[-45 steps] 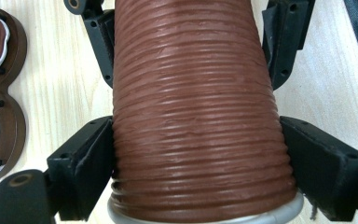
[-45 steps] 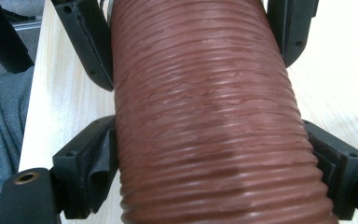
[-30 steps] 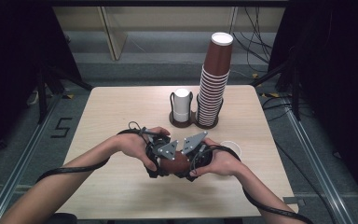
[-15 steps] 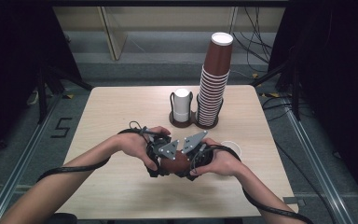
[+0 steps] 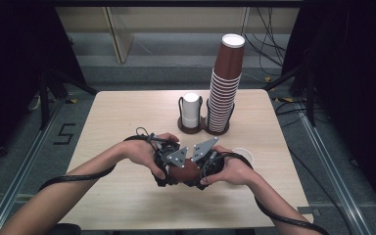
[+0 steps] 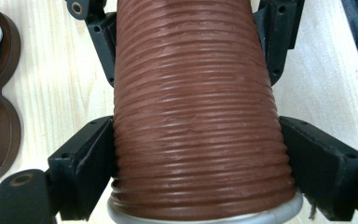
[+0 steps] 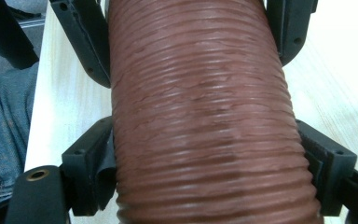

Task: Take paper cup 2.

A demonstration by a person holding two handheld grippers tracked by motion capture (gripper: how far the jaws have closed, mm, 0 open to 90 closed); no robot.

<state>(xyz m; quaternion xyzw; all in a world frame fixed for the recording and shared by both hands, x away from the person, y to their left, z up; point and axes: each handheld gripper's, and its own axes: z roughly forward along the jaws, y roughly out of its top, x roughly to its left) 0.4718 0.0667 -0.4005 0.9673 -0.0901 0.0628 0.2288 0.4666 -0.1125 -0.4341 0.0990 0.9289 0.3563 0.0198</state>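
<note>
A brown ribbed paper cup (image 5: 183,171) lies on its side just above the table, held between both hands near the front edge. My left gripper (image 5: 169,164) is shut on it from the left and my right gripper (image 5: 203,161) from the right. In the left gripper view the cup (image 6: 193,70) runs up the middle, pale rim at the bottom, and my left gripper (image 6: 196,126) has a jaw pressed on each side. In the right gripper view my right gripper (image 7: 205,126) clamps the cup (image 7: 200,65) the same way. Each view has the other gripper's jaws farther up the cup.
A tall stack of brown cups (image 5: 223,93) and a short white stack (image 5: 191,110) stand in a dark double holder (image 5: 196,128) at the table's back middle. A white lid (image 5: 242,154) lies beside the right hand. The holder's edge (image 6: 0,93) is close on the left.
</note>
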